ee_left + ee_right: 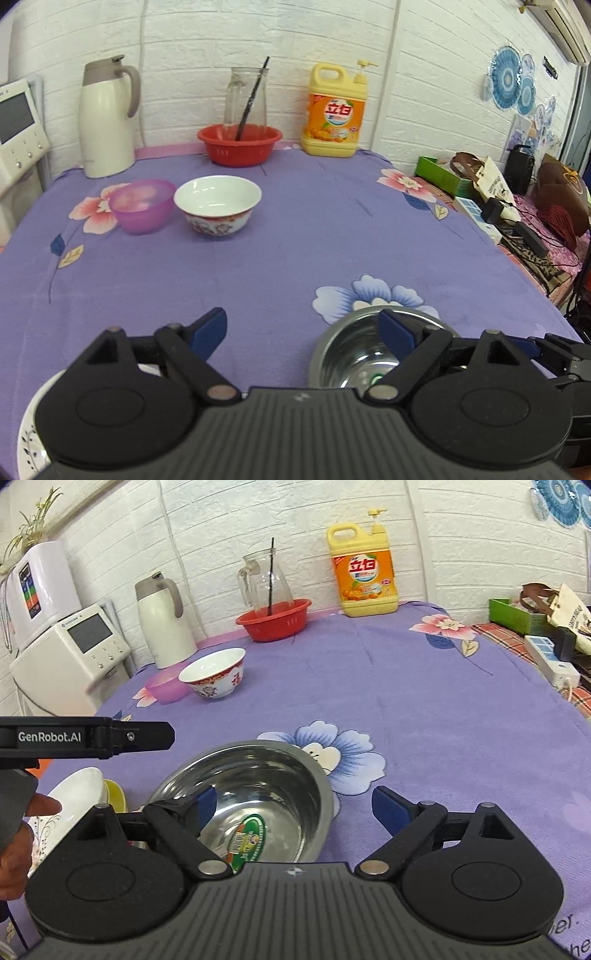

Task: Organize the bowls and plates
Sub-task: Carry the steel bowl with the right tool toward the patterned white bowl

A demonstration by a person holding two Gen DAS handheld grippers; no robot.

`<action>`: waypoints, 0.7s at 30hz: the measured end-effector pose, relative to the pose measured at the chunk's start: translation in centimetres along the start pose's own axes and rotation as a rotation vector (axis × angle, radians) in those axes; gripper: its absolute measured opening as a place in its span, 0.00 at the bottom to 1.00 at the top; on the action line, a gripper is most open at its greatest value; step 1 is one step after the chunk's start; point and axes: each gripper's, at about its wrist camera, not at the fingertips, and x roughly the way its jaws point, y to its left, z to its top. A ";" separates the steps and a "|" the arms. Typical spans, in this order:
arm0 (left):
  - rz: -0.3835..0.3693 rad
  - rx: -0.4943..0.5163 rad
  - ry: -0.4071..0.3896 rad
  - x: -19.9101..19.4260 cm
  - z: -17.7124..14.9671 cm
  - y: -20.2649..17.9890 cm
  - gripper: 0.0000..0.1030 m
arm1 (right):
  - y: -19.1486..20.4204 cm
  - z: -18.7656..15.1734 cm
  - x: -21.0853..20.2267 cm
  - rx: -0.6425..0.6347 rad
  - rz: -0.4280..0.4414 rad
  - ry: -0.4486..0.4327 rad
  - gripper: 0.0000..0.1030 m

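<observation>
surface: purple floral tablecloth [424, 686]
wall: white brick panels [207, 33]
steel bowl [258, 794]: near edge, beside white plate [79, 797]
left gripper [303, 332]: spread wide, empty
right gripper [291, 808]: spread wide, straddling the bowl's rim

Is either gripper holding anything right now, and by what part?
Nothing is held. The left gripper and right gripper are both open; the right's fingers straddle the steel bowl's rim without closing on it.

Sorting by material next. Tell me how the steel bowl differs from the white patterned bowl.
The steel bowl is bare shiny metal with a sticker inside; the white patterned bowl is white with red floral decoration outside. The steel bowl sits near, by the right claw, whose left finger is over its inside; the patterned bowl stands far back beside the purple bowl. Both stand upright, empty of food.
</observation>
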 end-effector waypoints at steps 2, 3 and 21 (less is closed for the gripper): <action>0.010 -0.009 0.001 0.0 0.0 0.7 0.88 | 0.2 0.4 0.2 -0.008 0.005 0.006 1.00; 0.014 -0.014 0.000 0.0 0.1 1.0 0.88 | 0.4 0.7 0.4 -0.013 0.008 0.008 1.00; 0.117 -0.091 -0.009 2.7 2.6 8.4 0.90 | 4.7 7.7 6.6 -0.182 0.148 0.168 1.00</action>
